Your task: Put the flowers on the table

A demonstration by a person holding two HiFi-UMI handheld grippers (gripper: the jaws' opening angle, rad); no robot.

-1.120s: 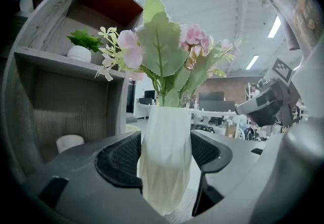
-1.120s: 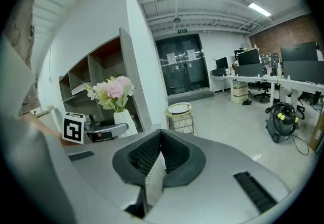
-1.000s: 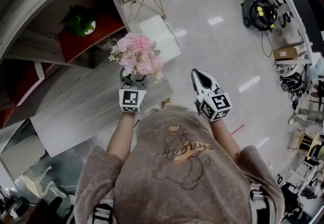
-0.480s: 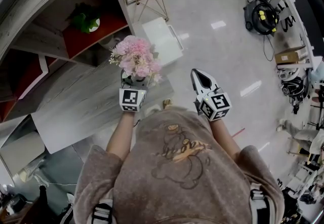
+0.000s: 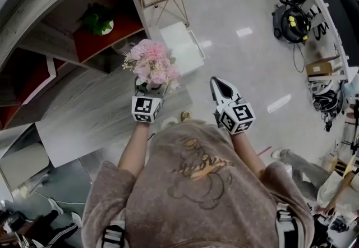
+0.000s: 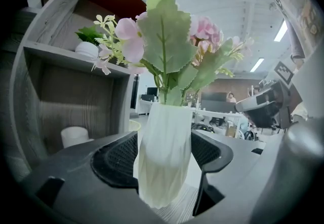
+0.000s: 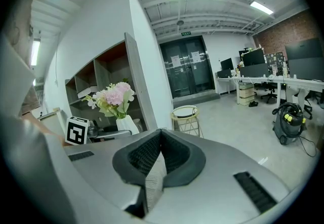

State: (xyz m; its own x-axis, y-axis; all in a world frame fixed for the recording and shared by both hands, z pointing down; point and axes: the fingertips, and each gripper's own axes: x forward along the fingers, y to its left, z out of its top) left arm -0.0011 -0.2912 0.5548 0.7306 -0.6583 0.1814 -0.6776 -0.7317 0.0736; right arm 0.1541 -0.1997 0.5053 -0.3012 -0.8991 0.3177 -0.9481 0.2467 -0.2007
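Flowers [image 5: 150, 62], pink with green leaves, stand upright in a white ribbed vase [image 6: 164, 154] that your left tongs [image 5: 148, 91] clamp from both sides. You hold them over the right end of the grey wood-grain table [image 5: 84, 123]; whether the vase's base touches it cannot be told. Further right, your right tongs [image 5: 223, 88] are pressed together with nothing between them, above the glossy floor [image 5: 247, 56].

Head view looks steeply down — gripper views (level, close) share the flowers [image 6: 162, 35].
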